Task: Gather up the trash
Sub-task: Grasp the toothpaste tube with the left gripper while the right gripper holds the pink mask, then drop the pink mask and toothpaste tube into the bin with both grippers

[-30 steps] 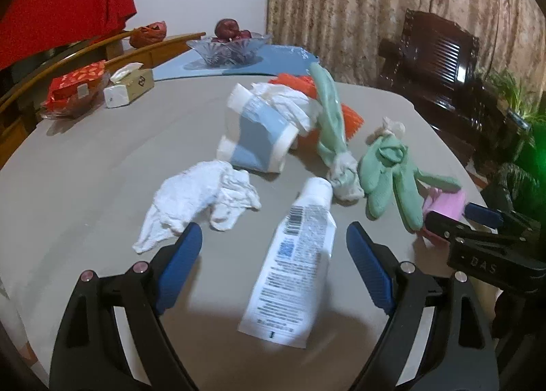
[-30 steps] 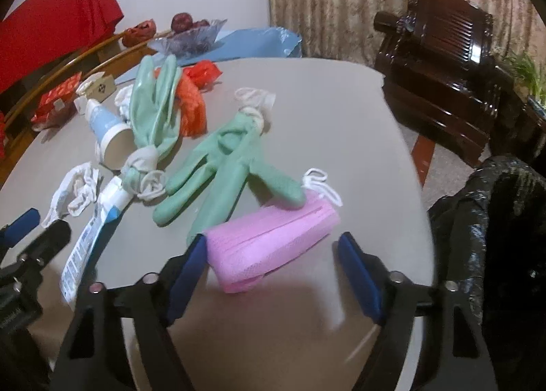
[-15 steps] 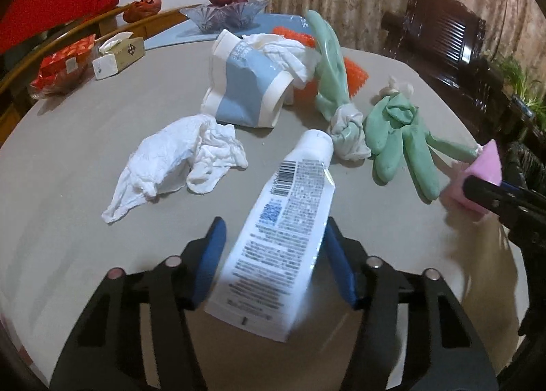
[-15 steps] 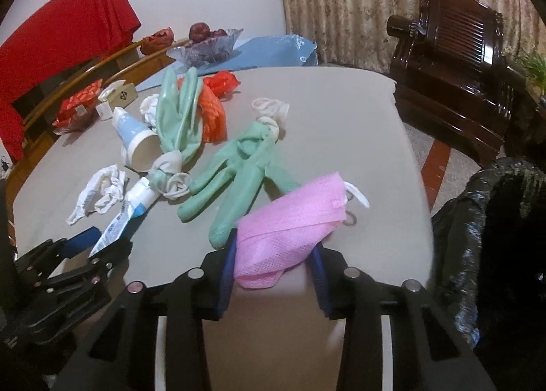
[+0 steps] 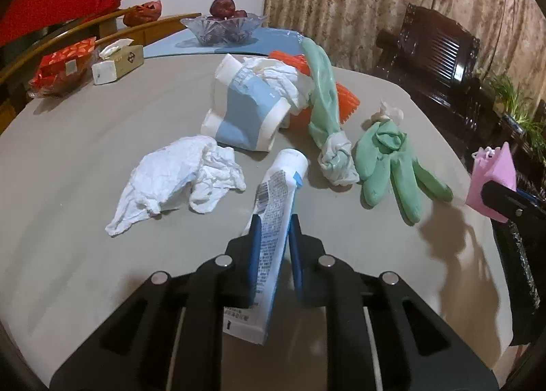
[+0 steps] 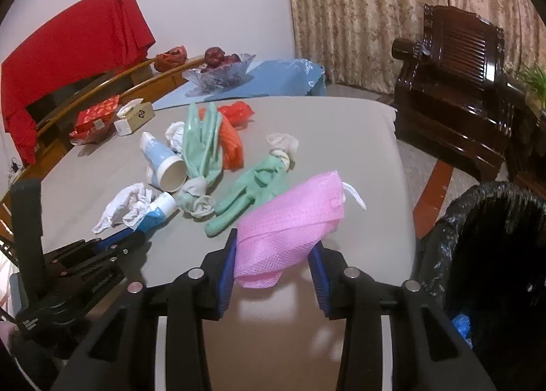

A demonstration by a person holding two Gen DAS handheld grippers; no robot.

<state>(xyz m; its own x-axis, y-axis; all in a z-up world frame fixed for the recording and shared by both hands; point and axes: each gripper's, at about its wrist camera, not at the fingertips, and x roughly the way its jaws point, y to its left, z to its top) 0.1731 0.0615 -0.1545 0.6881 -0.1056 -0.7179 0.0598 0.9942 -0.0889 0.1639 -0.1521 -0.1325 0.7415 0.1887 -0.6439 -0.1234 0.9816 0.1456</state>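
Note:
My left gripper (image 5: 273,234) is shut on a white and blue tube (image 5: 273,220) and holds it edge-up just above the grey table (image 5: 85,138). My right gripper (image 6: 273,254) is shut on a pink face mask (image 6: 290,230), lifted over the table's near right edge. Trash lies mid-table: a crumpled white tissue (image 5: 177,179), a blue and white paper cup (image 5: 245,111) on its side, two green gloves (image 5: 392,165) (image 5: 324,97), an orange wrapper (image 5: 344,97). A black-lined trash bin (image 6: 494,247) stands right of the table.
A tissue box (image 5: 117,63), a red packet (image 5: 65,66) and a glass fruit bowl (image 5: 223,27) sit at the far side. A dark wooden chair (image 6: 454,90) stands beyond the table's right edge. Curtains hang behind.
My left gripper closed on the tube and turned it on edge. My right gripper closed on the pink mask and lifted it off the table toward the bin side.

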